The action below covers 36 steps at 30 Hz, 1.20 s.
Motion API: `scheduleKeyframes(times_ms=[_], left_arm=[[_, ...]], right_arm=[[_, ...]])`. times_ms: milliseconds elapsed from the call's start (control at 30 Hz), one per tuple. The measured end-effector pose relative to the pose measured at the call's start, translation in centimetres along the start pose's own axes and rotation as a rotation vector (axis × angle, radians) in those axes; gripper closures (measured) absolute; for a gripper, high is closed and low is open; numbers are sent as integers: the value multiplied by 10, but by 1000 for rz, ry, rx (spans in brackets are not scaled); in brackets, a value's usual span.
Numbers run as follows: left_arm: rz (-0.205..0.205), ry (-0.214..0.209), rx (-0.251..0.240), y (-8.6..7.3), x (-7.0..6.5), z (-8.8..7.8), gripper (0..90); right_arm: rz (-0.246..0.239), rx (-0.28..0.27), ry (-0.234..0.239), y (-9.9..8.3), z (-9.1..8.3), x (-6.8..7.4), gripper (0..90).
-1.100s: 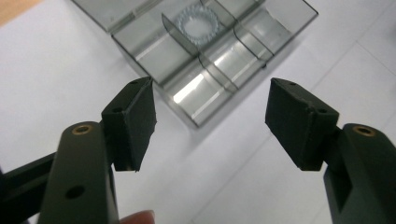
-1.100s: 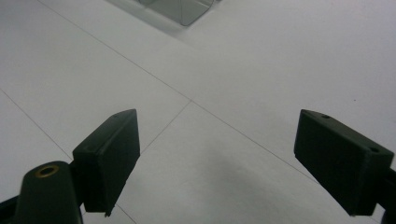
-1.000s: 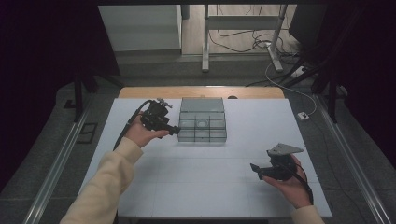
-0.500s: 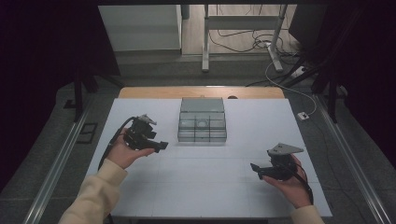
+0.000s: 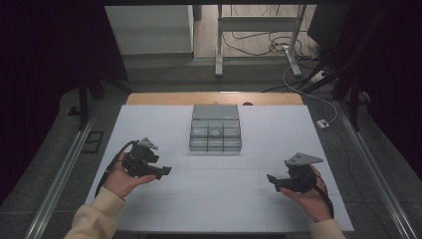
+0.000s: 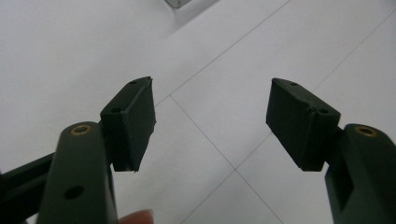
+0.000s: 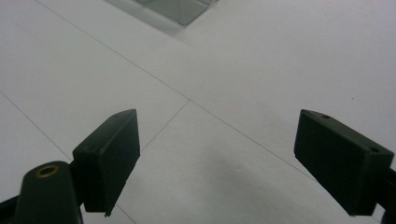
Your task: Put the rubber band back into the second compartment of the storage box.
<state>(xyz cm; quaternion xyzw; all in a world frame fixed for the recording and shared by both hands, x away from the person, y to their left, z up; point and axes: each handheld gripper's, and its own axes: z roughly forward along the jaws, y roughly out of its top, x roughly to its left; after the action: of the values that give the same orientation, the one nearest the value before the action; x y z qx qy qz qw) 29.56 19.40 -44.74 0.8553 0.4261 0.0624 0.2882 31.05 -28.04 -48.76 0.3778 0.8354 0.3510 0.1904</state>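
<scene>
Left gripper [image 5: 164, 171] drawn back from compartment box [image 5: 215, 133], box's length running away.

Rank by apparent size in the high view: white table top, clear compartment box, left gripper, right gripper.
1. White table top, largest.
2. Clear plastic compartment box.
3. Black left gripper and black right gripper: they look alike, so no ranking between them.

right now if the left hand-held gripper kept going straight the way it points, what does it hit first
Probably nothing: the open left hand-held gripper points across the bare white table toward the right hand-held gripper, passing in front of the grey compartment box, though depth is unclear.
</scene>
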Motion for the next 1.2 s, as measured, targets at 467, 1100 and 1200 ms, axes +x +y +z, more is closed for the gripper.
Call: scheduleKeyframes(times_ms=[467, 1100, 1200], left_arm=[[-5, -4, 6, -3, -1, 6, 329], [-17, -20, 48, -28, 0, 23, 333], [-18, -20, 58, -32, 0, 25, 334]], right_arm=[[-1, 3, 2, 0, 0, 0, 143], [-6, 10, 1, 0, 1, 0, 143], [-11, 13, 1, 0, 2, 1, 143]])
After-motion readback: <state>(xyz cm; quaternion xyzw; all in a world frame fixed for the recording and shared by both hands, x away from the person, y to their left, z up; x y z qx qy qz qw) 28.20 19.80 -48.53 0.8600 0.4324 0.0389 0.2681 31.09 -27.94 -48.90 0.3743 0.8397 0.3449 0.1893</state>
